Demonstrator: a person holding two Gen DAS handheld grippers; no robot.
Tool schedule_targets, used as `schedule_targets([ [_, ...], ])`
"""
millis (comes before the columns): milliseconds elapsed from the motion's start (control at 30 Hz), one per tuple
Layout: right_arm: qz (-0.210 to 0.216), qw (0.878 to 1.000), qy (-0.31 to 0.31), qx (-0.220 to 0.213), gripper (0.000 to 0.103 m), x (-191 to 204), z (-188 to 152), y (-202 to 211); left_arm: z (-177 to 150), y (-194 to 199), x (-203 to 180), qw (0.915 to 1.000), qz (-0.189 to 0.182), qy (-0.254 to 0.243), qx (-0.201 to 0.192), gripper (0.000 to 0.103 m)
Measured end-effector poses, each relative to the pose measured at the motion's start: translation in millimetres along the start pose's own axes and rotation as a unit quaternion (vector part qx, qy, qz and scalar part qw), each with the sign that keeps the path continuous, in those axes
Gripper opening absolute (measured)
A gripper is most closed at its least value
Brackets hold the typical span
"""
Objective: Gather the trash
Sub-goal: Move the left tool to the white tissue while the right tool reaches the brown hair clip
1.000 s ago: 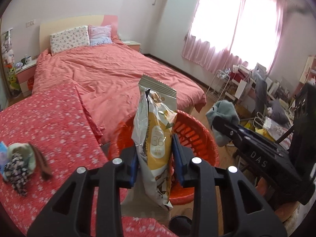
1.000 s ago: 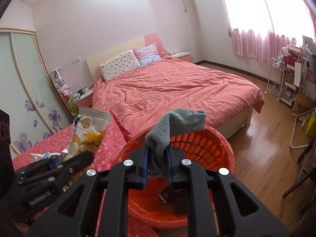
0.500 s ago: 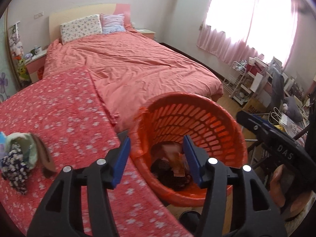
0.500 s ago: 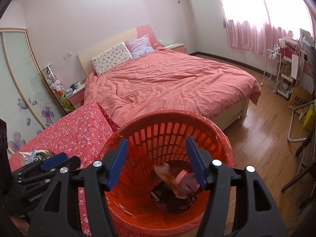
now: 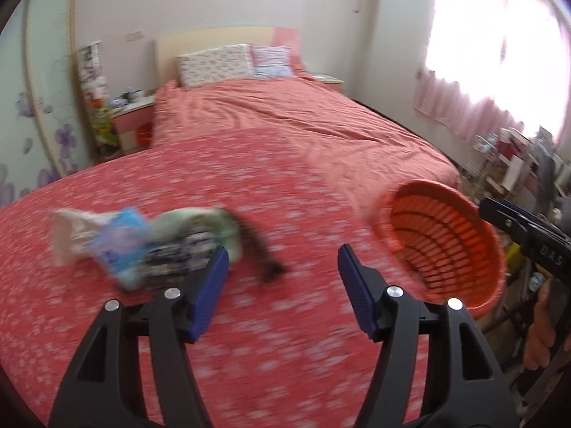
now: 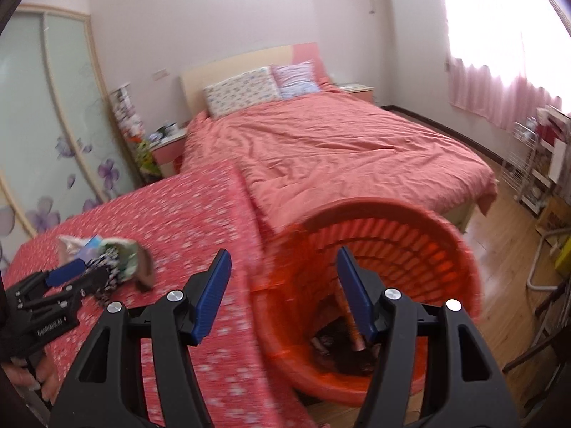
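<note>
On the red tablecloth (image 5: 249, 185) the trash pile (image 5: 150, 246) lies lengthwise left-right; both tongs (image 5: 282, 278) (image 6: 282, 281) gape empty.

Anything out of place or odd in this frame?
Only a small pile of litter left on the red floral cloth, blurred by motion. The orange basket stands upright beside it. Nothing looks spilled.

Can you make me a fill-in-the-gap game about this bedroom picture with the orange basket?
1. Both the left gripper and the right gripper have their jaws wide ____.
2. The pile of trash lies on the red flowery ____.
3. The orange basket already has ____ at its bottom.
4. The bed has ____ pillows by its headboard.

Missing words: open; tablecloth; trash; two
</note>
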State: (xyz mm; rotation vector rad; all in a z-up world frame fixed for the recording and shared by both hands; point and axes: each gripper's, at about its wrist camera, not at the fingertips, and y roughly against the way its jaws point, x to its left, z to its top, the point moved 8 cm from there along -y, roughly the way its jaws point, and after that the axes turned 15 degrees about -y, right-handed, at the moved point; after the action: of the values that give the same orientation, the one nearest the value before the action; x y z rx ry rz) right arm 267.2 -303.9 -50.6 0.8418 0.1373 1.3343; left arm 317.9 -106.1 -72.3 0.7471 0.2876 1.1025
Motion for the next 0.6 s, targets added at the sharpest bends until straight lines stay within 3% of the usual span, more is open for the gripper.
schedule_targets([
  [300, 0.032, 0.996, 0.057, 0.068, 0.057, 85, -52, -41, -58, 15, 132, 0.9911, 0.105, 0.075, 0.034, 0.066],
  [433, 0.038, 0.992, 0.073, 0.095, 0.053, 118, -69, -64, -73, 19, 179, 0.9827, 0.150, 0.103, 0.035, 0.075],
  [600, 0.037, 0.989, 0.074, 0.121, 0.049, 141, -80, -89, -80, 18, 209, 0.9793, 0.159, 0.122, 0.029, 0.079],
])
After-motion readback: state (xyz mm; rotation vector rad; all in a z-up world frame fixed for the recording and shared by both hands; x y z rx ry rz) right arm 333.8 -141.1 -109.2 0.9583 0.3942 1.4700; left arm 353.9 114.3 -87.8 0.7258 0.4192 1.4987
